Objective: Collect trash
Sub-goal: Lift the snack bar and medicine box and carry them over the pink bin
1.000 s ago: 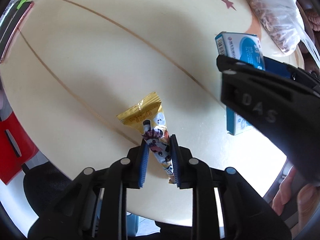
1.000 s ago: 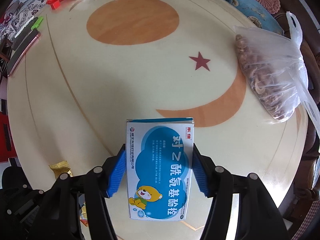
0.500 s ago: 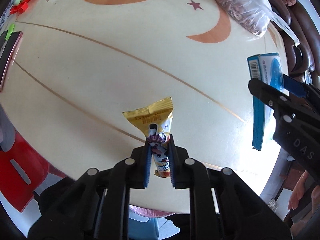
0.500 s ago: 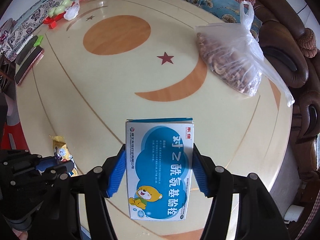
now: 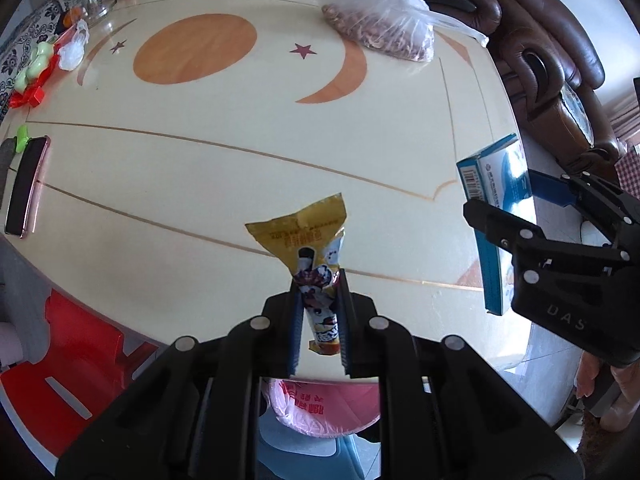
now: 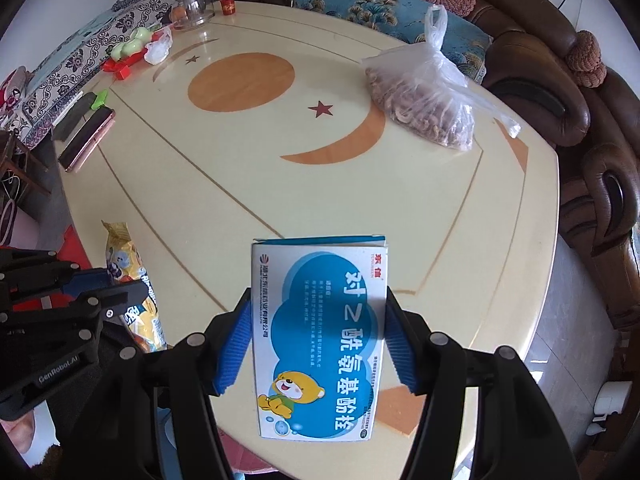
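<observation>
Above a cream desk [image 6: 248,184] beside brown sofas [image 6: 560,92], the left claw [image 5: 318,312] pinches a snack wrapper [image 5: 308,248]; the right claw [image 6: 316,344] clamps a blue medicine box [image 6: 320,336].

Each fisheye camera sits behind its gripper's fingers, looking steeply down from close above the near edge of the table [image 5: 200,160]. Both views share the tabletop, its orange disc [image 6: 240,82] and the plastic bag [image 5: 384,32]; each shows the other gripper.
</observation>
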`<state>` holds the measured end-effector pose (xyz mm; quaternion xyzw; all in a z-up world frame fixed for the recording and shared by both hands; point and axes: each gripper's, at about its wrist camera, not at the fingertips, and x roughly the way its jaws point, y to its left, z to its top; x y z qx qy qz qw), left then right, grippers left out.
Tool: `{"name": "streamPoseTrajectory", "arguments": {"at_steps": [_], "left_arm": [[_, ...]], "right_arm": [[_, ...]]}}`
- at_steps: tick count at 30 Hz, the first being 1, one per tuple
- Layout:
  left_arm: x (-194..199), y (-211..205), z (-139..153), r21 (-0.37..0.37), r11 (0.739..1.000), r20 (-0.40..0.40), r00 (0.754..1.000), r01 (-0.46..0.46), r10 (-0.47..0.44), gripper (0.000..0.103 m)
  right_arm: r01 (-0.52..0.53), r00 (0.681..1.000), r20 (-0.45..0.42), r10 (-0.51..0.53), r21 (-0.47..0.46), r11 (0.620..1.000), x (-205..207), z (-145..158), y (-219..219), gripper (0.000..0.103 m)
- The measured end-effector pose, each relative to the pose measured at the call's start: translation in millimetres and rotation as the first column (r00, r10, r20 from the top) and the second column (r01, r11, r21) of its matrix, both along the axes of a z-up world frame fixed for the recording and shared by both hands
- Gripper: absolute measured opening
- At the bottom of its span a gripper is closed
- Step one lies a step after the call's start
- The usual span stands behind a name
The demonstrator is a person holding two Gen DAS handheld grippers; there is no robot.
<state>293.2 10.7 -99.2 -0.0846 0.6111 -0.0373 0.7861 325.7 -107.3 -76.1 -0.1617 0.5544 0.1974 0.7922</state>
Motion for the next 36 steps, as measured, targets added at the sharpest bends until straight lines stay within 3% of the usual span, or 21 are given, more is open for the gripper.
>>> {"name": "streamPoseTrajectory", "arguments": {"at_steps": [13,18,36], "left_arm": [[-86,-18,29,0.097,0.983,0.105,0.981,0.153,-0.163,0.016],[-116,-26,30,0.102,0.973,0.128,0.967,0.207,-0.219,0.016],[-189,-58,-9,0.144,0.934,0.120,0.931,0.327,-0.345,0.016]], "right_arm": [[0.085,0.995,0.046,-0.087,0.039,0.996,-111,26,-34,0.059],[0.115,0.991,0.060,-0.118,0.061,0.992,-150,29,-43,0.059],[0.213,0.976,0.028,-0.217,0.110,0.971,-232,-18,-64,0.059]]}}
